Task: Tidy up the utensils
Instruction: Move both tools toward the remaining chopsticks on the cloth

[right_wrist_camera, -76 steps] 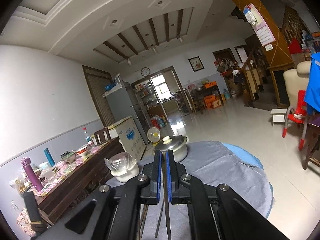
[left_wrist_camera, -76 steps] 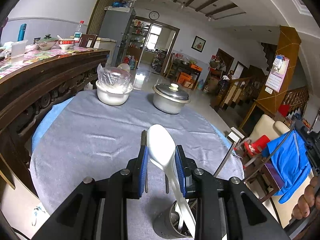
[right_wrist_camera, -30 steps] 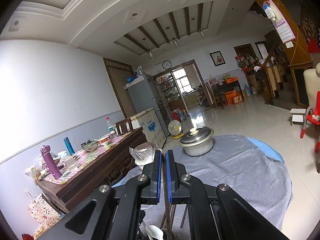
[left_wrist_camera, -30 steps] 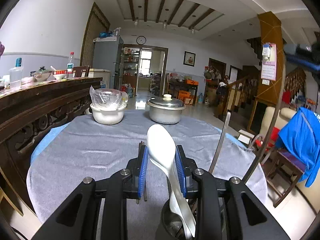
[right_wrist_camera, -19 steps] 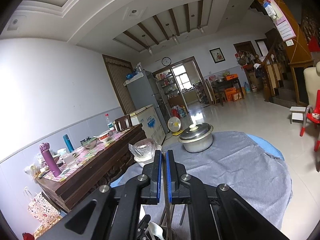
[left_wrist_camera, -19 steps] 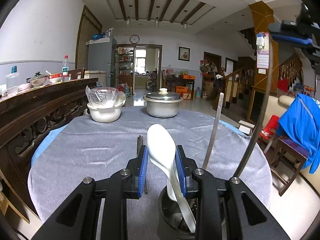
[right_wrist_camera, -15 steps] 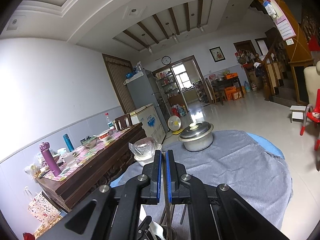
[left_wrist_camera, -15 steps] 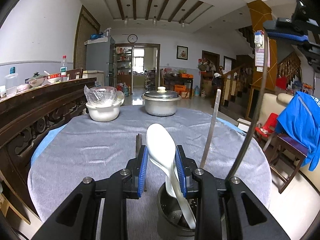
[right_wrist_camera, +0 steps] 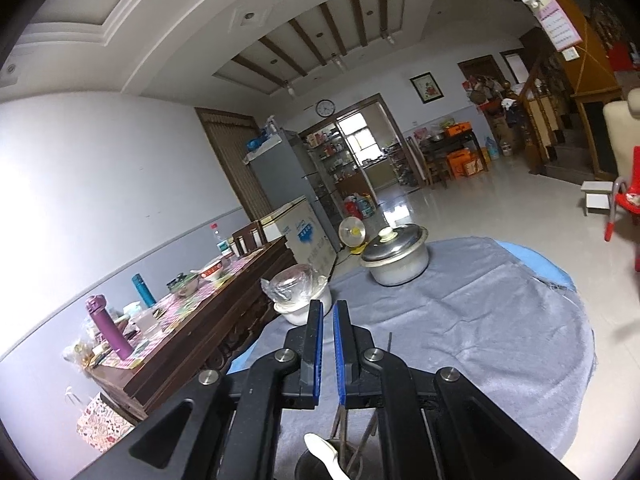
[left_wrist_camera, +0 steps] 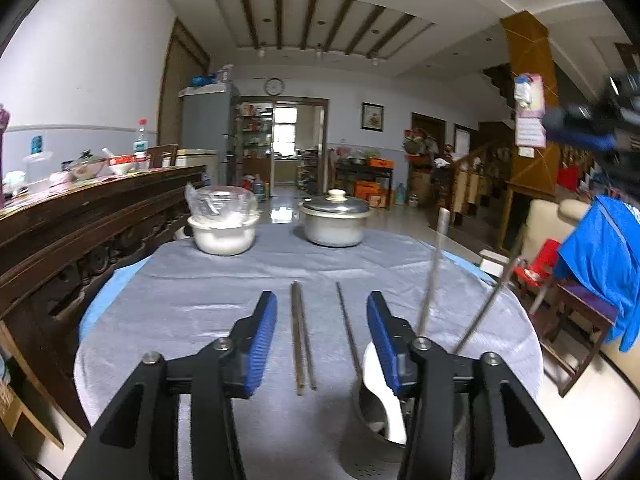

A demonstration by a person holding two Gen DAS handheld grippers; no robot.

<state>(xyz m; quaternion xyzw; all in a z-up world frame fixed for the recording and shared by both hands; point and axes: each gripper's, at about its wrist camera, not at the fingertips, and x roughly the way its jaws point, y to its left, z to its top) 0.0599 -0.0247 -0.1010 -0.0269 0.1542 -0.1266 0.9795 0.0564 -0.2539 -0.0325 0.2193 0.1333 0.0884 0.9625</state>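
Note:
My left gripper (left_wrist_camera: 321, 322) is open and empty above the grey tablecloth (left_wrist_camera: 224, 288). Between its fingers lie a pair of metal chopsticks (left_wrist_camera: 299, 332) and a single chopstick (left_wrist_camera: 347, 324) on the cloth. The white spoon (left_wrist_camera: 382, 384) stands in the metal utensil holder (left_wrist_camera: 368, 432) behind the right finger, with two metal chopsticks (left_wrist_camera: 432, 276) leaning out of it. My right gripper (right_wrist_camera: 327, 344) is above the holder (right_wrist_camera: 316, 466), its jaws a narrow gap apart with nothing between them. The spoon (right_wrist_camera: 326, 454) and chopsticks (right_wrist_camera: 362, 446) show in the holder below it.
A lidded metal pot (left_wrist_camera: 335, 220) and a white bowl covered in plastic (left_wrist_camera: 223, 224) stand at the table's far side. A dark wooden sideboard (left_wrist_camera: 80, 216) with bottles and dishes runs along the left. Chairs and blue cloth (left_wrist_camera: 600, 264) are to the right.
My left gripper opened and let go of the white spoon, which now stands in the holder. My right gripper let go of its chopsticks into the holder and rose slightly.

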